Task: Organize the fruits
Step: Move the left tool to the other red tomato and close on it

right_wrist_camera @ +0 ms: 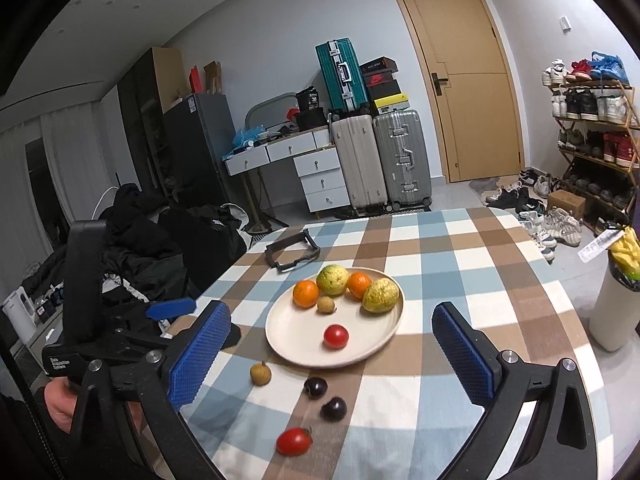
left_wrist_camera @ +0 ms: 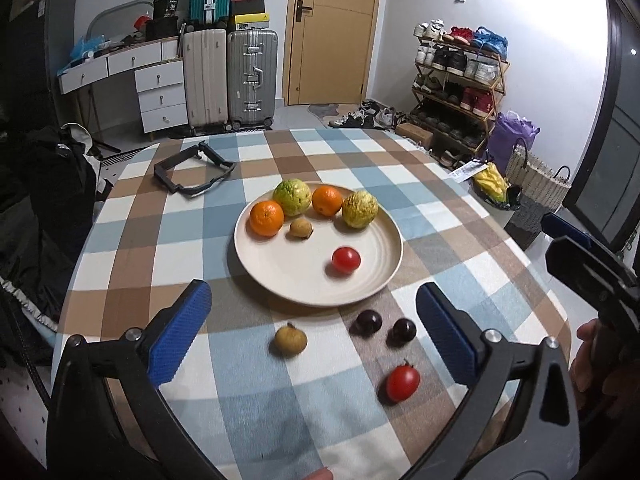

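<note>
A cream plate (left_wrist_camera: 372, 284) (right_wrist_camera: 292, 344) on the checked tablecloth holds two oranges (left_wrist_camera: 267, 218), two green-yellow guavas (left_wrist_camera: 292, 197), a small brown longan (left_wrist_camera: 301, 228) and a red tomato (left_wrist_camera: 346, 260) (right_wrist_camera: 335, 336). On the cloth in front of the plate lie another longan (left_wrist_camera: 290, 340) (right_wrist_camera: 260, 373), two dark plums (left_wrist_camera: 369, 322) (right_wrist_camera: 315, 387) and a second tomato (left_wrist_camera: 403, 382) (right_wrist_camera: 294, 441). My left gripper (left_wrist_camera: 314, 336) is open and empty above these loose fruits. My right gripper (right_wrist_camera: 332, 356) is open and empty, above the plate's near edge.
A black frame-like holder (left_wrist_camera: 192, 172) (right_wrist_camera: 292, 254) lies at the table's far left. The right gripper's body shows at the left wrist view's right edge (left_wrist_camera: 592, 268). Suitcases, drawers, a shoe rack and a bin stand beyond the table.
</note>
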The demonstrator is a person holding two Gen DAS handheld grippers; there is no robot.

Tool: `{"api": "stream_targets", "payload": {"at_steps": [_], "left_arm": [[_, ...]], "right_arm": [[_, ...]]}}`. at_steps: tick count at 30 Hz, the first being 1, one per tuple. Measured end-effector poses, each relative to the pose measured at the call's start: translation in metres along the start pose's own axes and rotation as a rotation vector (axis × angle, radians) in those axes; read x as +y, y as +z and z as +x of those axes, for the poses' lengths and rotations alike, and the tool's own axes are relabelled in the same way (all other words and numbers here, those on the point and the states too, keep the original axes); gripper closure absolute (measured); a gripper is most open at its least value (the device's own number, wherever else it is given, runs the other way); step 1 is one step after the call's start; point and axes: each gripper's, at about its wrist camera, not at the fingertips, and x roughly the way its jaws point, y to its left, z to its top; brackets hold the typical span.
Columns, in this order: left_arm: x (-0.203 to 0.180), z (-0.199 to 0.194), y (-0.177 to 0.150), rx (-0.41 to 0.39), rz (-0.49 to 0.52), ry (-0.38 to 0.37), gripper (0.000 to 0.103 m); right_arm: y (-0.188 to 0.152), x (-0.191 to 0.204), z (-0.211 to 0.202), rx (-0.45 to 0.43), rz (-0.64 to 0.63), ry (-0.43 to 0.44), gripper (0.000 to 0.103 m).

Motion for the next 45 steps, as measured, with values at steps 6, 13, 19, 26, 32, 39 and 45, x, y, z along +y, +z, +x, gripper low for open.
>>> {"api": "stream_targets", "payload": {"at_steps": [6, 13, 19, 26, 32, 39, 45], "left_arm": [[-0.005, 0.002, -0.024, 0.054, -0.007, 0.000, 0.001], [-0.011, 0.018, -0.055, 0.130, -0.009, -0.014, 0.001], [-0.022, 0.033, -0.071, 0.178, 0.011, -0.049, 0.001], [-0.037, 0.046, -0.076, 0.212, 0.050, -0.109, 0.001], [-0.047, 0.055, -0.075, 0.211, 0.085, -0.124, 0.001], [-0.059, 0.061, -0.076, 0.197, 0.155, -0.157, 0.005], [-0.058, 0.071, -0.075, 0.234, 0.139, -0.214, 0.035]], "right_arm": [[-0.025, -0.001, -0.011, 0.021, -0.001, -0.037, 0.000], [-0.058, -0.012, -0.015, 0.076, 0.027, -0.084, 0.000], [-0.080, -0.018, -0.019, 0.112, 0.034, -0.110, 0.000], [-0.096, -0.027, -0.020, 0.147, 0.050, -0.115, 0.000], [-0.101, -0.038, -0.016, 0.161, 0.089, -0.114, 0.000], [-0.104, -0.044, -0.013, 0.171, 0.105, -0.106, 0.000], [-0.108, -0.049, -0.010, 0.184, 0.120, -0.104, 0.000]]}}
